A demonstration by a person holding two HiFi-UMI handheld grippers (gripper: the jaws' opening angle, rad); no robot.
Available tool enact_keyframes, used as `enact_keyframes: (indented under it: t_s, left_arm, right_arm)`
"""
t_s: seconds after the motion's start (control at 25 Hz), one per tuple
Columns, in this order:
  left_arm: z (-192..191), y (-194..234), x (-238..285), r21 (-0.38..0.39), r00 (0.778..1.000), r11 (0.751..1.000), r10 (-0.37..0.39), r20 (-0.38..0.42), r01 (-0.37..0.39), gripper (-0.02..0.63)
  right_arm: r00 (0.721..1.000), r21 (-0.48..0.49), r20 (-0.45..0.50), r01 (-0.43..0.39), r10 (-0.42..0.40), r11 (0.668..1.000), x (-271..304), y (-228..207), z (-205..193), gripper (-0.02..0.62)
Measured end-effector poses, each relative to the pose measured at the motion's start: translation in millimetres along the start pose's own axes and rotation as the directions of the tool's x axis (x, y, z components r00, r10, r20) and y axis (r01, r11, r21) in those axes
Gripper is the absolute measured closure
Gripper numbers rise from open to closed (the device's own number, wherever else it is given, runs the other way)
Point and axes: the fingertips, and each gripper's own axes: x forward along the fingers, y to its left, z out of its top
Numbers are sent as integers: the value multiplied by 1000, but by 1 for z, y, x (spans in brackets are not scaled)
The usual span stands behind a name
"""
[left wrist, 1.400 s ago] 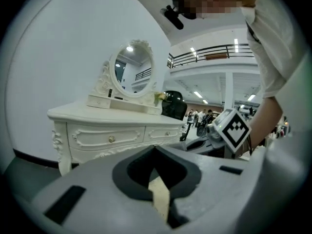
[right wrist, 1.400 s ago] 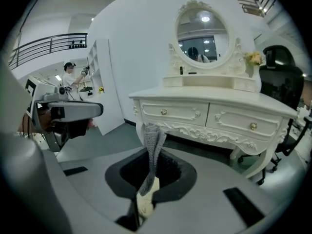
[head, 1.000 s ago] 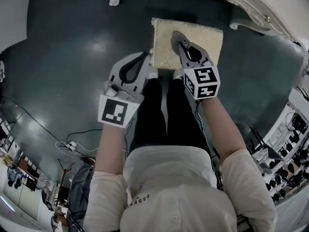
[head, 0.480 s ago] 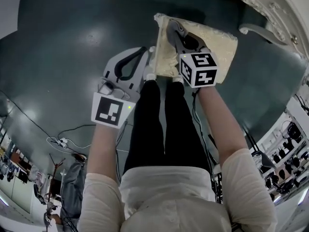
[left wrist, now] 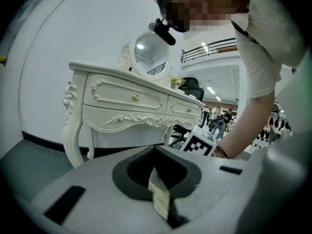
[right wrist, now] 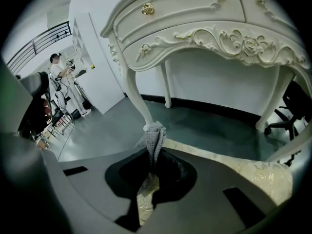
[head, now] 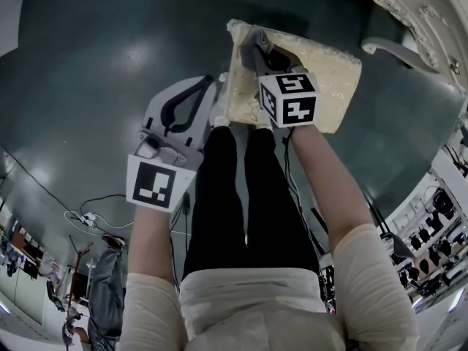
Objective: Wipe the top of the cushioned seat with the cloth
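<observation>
Head-cam view, steeply down: cream cushioned seat (head: 325, 79) on dark floor (head: 88, 86). R gripper (head: 256, 44) is clamped on grey cloth (right wrist: 153, 135) at seat's far-left corner. Cloth is bunched into a narrow strip, long axis along the jaws, tip pointing away from person twd a white table leg (right wrist: 139, 101). L gripper (head: 206, 92) is closed & empty, off seat's left edge. Prob. mid-wipe; next needs cloth pressed flat & dragged twd right edge.
</observation>
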Motion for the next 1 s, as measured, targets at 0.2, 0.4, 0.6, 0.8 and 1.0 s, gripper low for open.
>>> enact_keyframes:
  t_s: [0.2, 0.4, 0.6, 0.8, 1.0]
  left_arm:
    - [5, -11, 12, 49, 1000, 999, -9, -9, 10, 604]
    - [10, -29, 28, 51, 1000, 999, -12, 0, 12, 604]
    - [12, -49, 34, 45, 1000, 999, -23, -10, 23, 604]
    - [14, -69, 48, 67, 998, 997, -46, -31, 48, 604]
    - [20, -81, 60, 68, 999, 997, -45, -27, 47, 604]
  right_arm:
    - [1000, -11, -1, -20, 20, 1000, -7, -9, 0, 568]
    - [999, 0, -6, -40, 40, 999, -17, -25, -7, 569]
    - [999, 5, -18, -31, 31, 1000, -29, -44, -15, 568]
    - [999, 16, -32, -18, 18, 1000, -41, -70, -25, 568]
    - [999, 56, -48, -3, 5, 998, -51, -89, -31, 568]
